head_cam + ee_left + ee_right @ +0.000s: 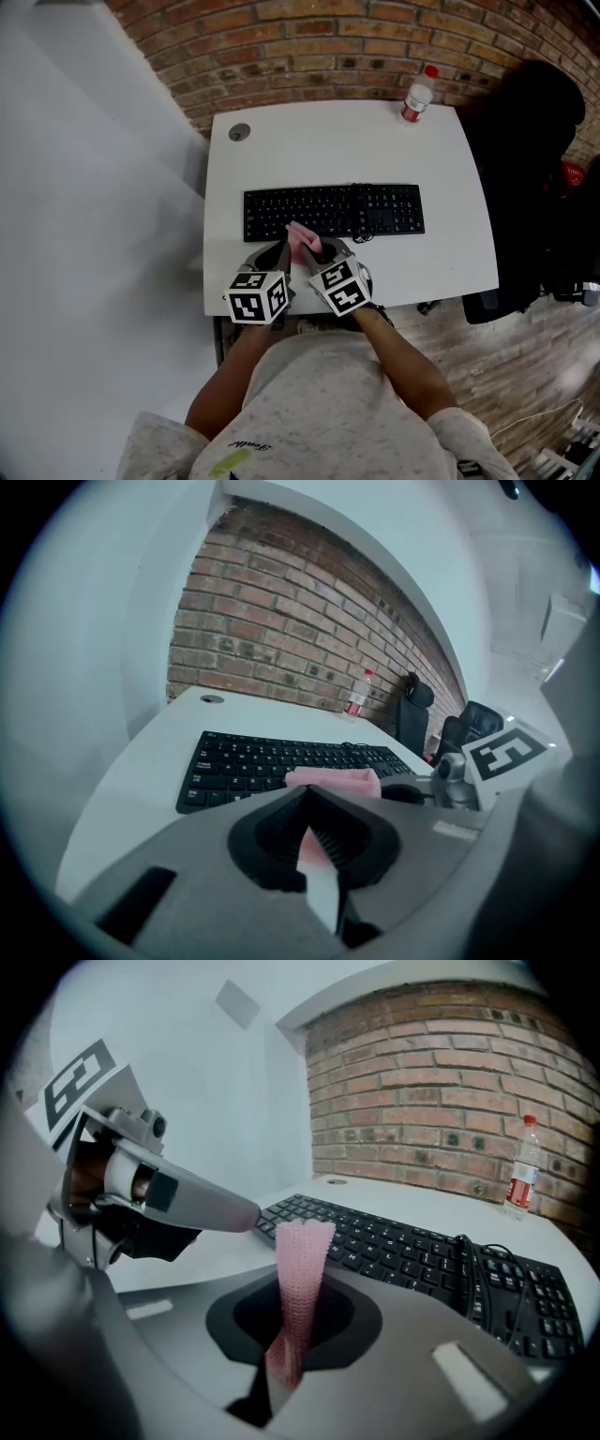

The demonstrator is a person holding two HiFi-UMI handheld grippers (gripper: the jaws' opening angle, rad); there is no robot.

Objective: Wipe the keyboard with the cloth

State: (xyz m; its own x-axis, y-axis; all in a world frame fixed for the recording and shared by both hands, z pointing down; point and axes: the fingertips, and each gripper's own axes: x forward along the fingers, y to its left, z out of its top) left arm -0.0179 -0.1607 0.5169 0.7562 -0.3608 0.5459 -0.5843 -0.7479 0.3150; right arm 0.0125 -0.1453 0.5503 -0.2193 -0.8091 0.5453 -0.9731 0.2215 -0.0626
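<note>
A black keyboard (375, 211) lies across the middle of the white table (328, 141). Both grippers hover over the table's front edge, close together. Between them a pink cloth (302, 239) stands up over the keyboard's front left keys. My right gripper (323, 249) is shut on the cloth (302, 1269), which rises as a narrow strip from its jaws. My left gripper (281, 251) is shut too, with a pink fold pinched in its jaws and more cloth (334, 780) showing beyond them. In the right gripper view the left gripper's fingers (202, 1206) reach the strip's top.
A plastic bottle (415, 98) with a red cap stands at the table's back right, by the brick wall. A round cable hole (239, 132) sits at the back left. The keyboard's cable (469, 1262) is looped on its right keys. A black office chair (530, 187) stands right of the table.
</note>
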